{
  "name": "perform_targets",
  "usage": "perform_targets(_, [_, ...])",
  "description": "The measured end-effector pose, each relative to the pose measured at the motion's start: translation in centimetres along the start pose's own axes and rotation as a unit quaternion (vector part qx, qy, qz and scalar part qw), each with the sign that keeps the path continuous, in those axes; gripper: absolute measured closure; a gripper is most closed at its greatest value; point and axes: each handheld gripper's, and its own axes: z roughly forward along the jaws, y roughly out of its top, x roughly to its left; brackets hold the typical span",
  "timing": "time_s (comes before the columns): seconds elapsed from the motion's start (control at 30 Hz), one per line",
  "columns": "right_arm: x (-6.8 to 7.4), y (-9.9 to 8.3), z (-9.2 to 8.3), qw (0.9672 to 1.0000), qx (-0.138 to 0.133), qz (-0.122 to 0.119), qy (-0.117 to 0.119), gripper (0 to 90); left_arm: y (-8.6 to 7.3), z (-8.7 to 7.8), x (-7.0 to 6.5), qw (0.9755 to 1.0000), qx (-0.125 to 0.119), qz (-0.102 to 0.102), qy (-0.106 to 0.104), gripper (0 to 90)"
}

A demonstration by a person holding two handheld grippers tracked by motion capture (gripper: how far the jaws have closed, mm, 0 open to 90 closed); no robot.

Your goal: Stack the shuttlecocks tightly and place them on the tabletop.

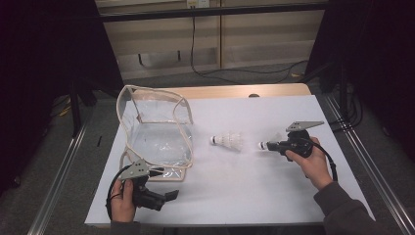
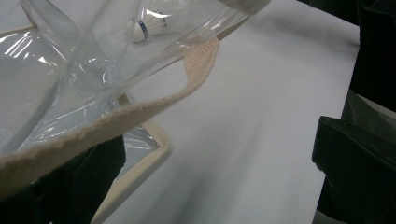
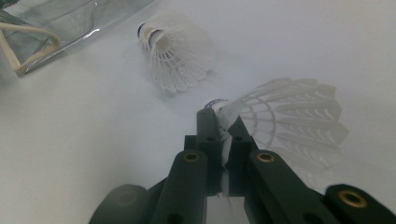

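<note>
Right tongs (image 3: 223, 126) sat closest to the lens, pinched tight on the feather skirt of 1 shuttlecock (image 3: 289, 116), held just above the worktop (image 1: 244, 186). A 2nd shuttlecock (image 1: 229, 140) lay between it and the clear bag (image 1: 156, 132). Thin feathers could slip or crush in so narrow a grip, I judged. Left tongs (image 1: 169, 195) I held near the bag's front edge with its strap (image 2: 140, 109) across them; I could not tell their gap. Both forearms reached in low
</note>
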Motion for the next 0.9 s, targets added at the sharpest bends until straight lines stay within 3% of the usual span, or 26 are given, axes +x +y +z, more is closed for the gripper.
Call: perform_targets(0.9, [0.3,1.2,1.1,0.9999,-0.008,0.000,0.006,88.0,0.0,0.0,0.0,1.0000,0.001,0.001,0.000,2.8])
